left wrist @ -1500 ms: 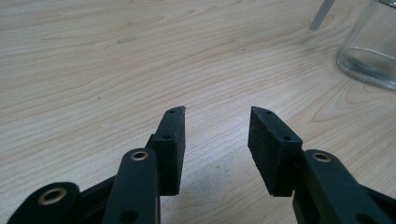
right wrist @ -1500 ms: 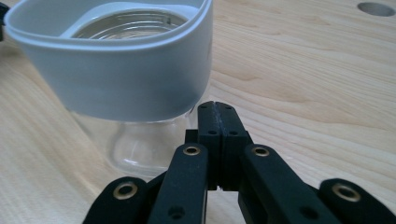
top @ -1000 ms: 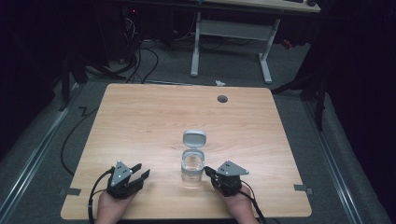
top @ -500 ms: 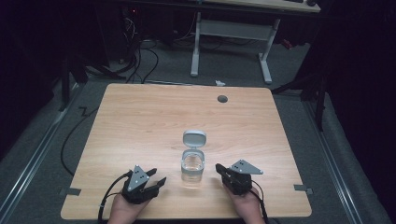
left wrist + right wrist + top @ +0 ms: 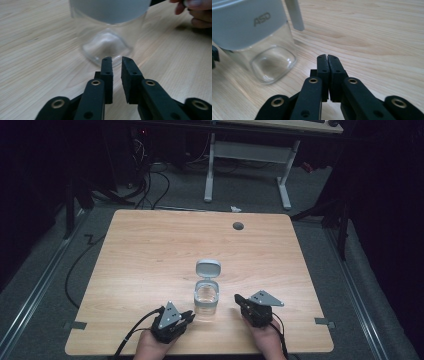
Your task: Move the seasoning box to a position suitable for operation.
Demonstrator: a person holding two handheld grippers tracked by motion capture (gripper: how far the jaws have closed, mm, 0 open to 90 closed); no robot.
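At the near edge of the bench (image 5: 150, 250), the left gripper (image 5: 117, 60) has its jaws a narrow gap apart, holding nothing, just short of the clear jar (image 5: 206, 297). The right gripper (image 5: 327, 57), jaws pressed together and empty, lies beside it. The jar's grey flip lid (image 5: 208, 268) seems to stand open behind.

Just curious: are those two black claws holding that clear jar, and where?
No. Neither holds anything. The left gripper points at the jar with a small gap between its fingers; the right gripper is closed on nothing.
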